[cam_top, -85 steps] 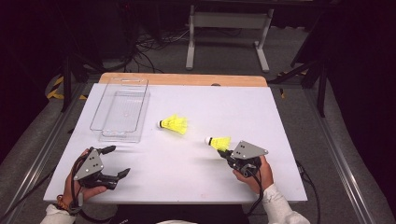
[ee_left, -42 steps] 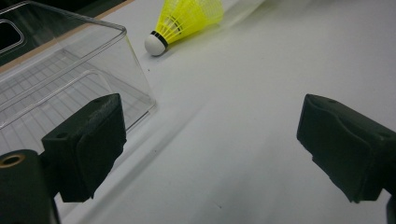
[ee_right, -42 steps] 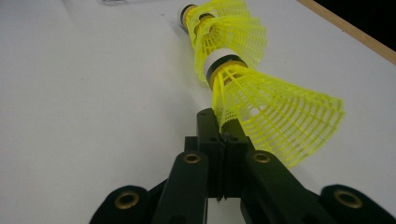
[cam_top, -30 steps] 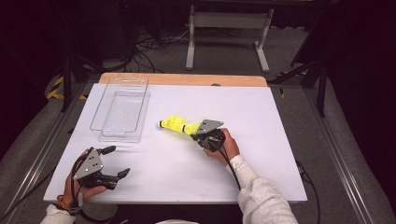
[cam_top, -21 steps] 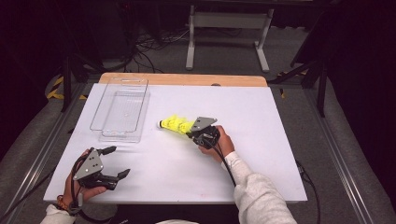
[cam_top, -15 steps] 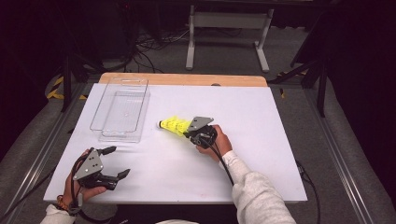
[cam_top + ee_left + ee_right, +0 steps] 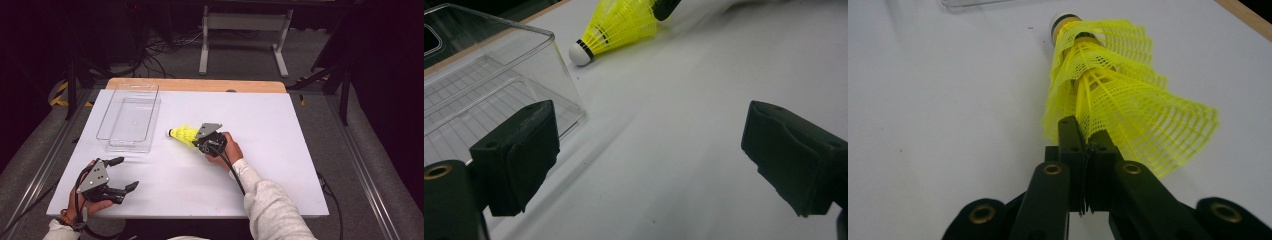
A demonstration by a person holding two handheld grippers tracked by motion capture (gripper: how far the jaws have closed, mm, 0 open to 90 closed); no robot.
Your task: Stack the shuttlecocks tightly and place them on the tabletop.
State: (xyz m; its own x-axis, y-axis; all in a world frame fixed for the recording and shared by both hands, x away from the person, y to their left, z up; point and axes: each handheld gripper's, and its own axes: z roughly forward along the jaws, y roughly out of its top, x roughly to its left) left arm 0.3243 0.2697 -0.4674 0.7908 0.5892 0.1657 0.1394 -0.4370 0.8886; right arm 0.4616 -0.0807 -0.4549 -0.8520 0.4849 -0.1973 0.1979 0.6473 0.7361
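Since the earliest frame, the right gripper (image 7: 196,142) has carried its yellow shuttlecock across the table toward the one lying mid-table, and the two now sit nested, the held one pushed into the other's skirt. Its jaws are pressed together on the thin edge of the mesh skirt of the shuttlecocks (image 7: 1108,95), pinching a fold of it. The left gripper (image 7: 122,174) rests near the front left corner with jaws spread wide and nothing between them. Both shuttlecocks look very light; the plastic mesh is springy and would likely crumple under a hard squeeze, so the skirt rim or the firmer cork end (image 7: 579,53) seem the safest holds. They lie just beside the clear plastic tray (image 7: 116,146), cork pointing toward it. Underneath is a smooth white table (image 7: 280,165), probably slippery; around it are a dark floor and cables.
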